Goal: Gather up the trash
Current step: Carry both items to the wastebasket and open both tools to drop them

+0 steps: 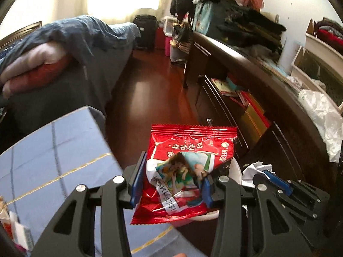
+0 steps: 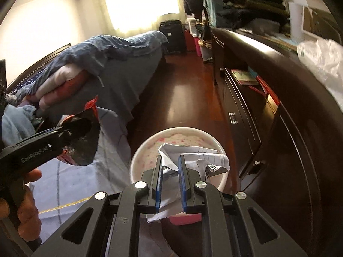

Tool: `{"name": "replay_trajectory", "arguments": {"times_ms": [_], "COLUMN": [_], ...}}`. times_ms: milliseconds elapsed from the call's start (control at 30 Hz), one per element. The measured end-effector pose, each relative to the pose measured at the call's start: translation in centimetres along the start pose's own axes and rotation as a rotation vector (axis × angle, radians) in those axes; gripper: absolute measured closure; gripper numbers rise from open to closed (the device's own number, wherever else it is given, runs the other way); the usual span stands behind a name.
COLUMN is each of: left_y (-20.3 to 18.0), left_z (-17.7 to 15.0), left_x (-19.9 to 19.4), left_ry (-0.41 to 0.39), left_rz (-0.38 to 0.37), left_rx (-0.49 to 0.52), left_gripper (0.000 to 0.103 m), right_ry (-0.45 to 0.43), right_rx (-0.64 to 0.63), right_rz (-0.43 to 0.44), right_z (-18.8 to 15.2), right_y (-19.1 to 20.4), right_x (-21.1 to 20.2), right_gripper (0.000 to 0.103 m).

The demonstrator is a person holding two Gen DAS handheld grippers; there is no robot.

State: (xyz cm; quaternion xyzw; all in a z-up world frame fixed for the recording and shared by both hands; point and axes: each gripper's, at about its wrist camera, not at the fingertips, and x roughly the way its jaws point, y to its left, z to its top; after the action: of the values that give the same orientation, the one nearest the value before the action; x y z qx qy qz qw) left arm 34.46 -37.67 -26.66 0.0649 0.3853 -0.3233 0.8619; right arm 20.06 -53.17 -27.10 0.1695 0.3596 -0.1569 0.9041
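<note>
I have the left hand-held gripper (image 1: 171,180) clamped on the crinkled red foil snack wrapper (image 1: 188,167) and the right hand-held gripper (image 2: 170,171) pinching crumpled white paper (image 2: 193,158) mid-frame; best to centre each over the round white bin (image 2: 137,160) before letting go.

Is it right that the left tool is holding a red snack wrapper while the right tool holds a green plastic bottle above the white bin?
Not quite. The right tool holds crumpled white paper, not a green bottle; the right wrist view shows it above the white bin. The left tool does hold the red snack wrapper.
</note>
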Motion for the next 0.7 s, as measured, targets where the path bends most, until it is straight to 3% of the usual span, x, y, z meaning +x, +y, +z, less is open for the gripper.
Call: {"name": "replay_trajectory", "arguments": {"times_ms": [467,700], "left_y": [-1.3,-0.6], "left_z": [1.1,1.1], "left_x": [9.5,10.6], "left_ry": [0.146,0.147], "left_rz": [-0.053,-0.032], "left_rx": [-0.004,-0.019], "left_gripper": [0.053,0.039], "right_ry": [0.069,0.090], "right_rx": [0.067,0.073], "right_rz": [-0.011,-0.041], "right_z": [0.6,0.2], "right_y": [-2.7,-3.2], "right_x": [6.0,7.9], "right_gripper": [0.087,0.067]}}
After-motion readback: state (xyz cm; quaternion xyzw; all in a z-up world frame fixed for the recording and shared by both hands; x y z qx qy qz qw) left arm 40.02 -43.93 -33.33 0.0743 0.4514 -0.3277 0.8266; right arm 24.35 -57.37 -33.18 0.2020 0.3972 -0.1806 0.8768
